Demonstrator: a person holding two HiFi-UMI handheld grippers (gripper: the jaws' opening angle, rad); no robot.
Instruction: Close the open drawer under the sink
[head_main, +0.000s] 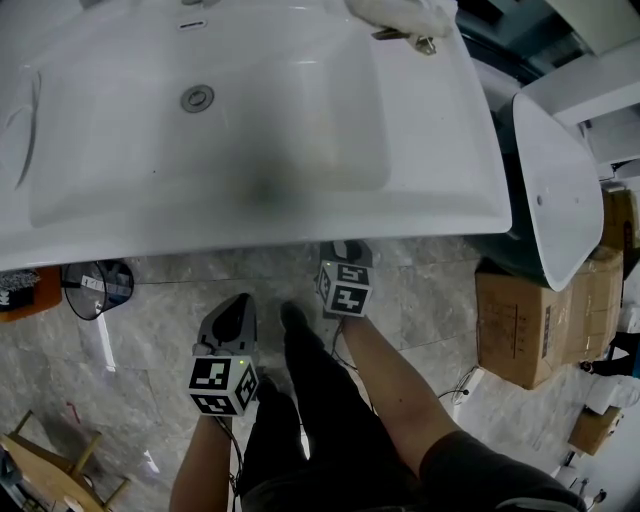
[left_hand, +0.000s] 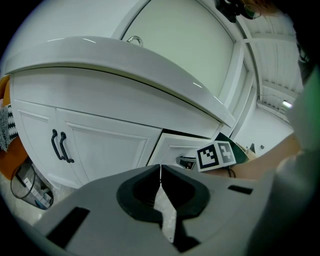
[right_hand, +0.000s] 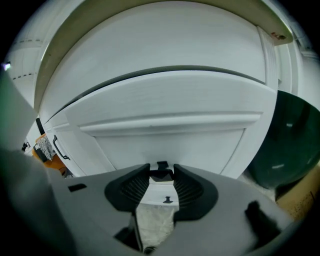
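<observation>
Drawer (right_hand: 165, 135): white, under sink (head_main: 250, 225), right of two cabinet doors (left_hand: 95, 150); slightly out, dark gap along its top. Right gripper (right_hand: 161, 171): at drawer front, fingers parted, dark handle (right_hand: 161, 176) between their tips. Left gripper (left_hand: 160, 170): near, left of drawer, fingers clenched, empty. Floor (head_main: 150, 300): grey marble.

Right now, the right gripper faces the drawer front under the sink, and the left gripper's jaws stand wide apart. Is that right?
No. The left gripper has its jaws together, as the left gripper view shows. The right gripper does face the drawer front.
</observation>
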